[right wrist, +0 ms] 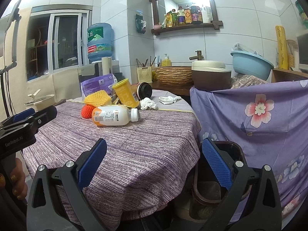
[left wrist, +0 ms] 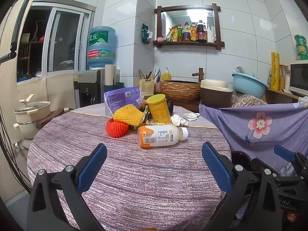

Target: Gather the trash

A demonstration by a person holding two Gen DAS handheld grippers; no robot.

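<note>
Purple-striped cloth covers the round bench (left wrist: 134, 173); trash sits heaped at centre frame in both views.

Item, bottle (left wrist: 161, 135): white and orange plastic, lying on its side, cap toward the right, nearest piece of the heap.
Item, yellow can (left wrist: 158, 108): tilted, just behind the bottle.
Item, foam nets: one yellow (left wrist: 128, 115), one orange (left wrist: 116, 128), left of the bottle, the yellow resting on the orange.
Item, crumpled tissues (left wrist: 179, 120): right of the can.
Item, purple packet (left wrist: 122, 98): propped at the back of the heap.
Item, dark bin (right wrist: 219, 173): lower right of the right wrist view, below the bench edge, beside the flowered sheet (right wrist: 259, 115).

Left claw (left wrist: 154, 167): pads spread wide, empty, short of the bottle.
Right claw (right wrist: 154, 165): pads spread wide, empty, above the bench edge and bin.

Advice for the pick: take the bottle first, probably with the left claw; close across its body, not lengthwise; it looks smooth and may roll, so come down square.
</note>
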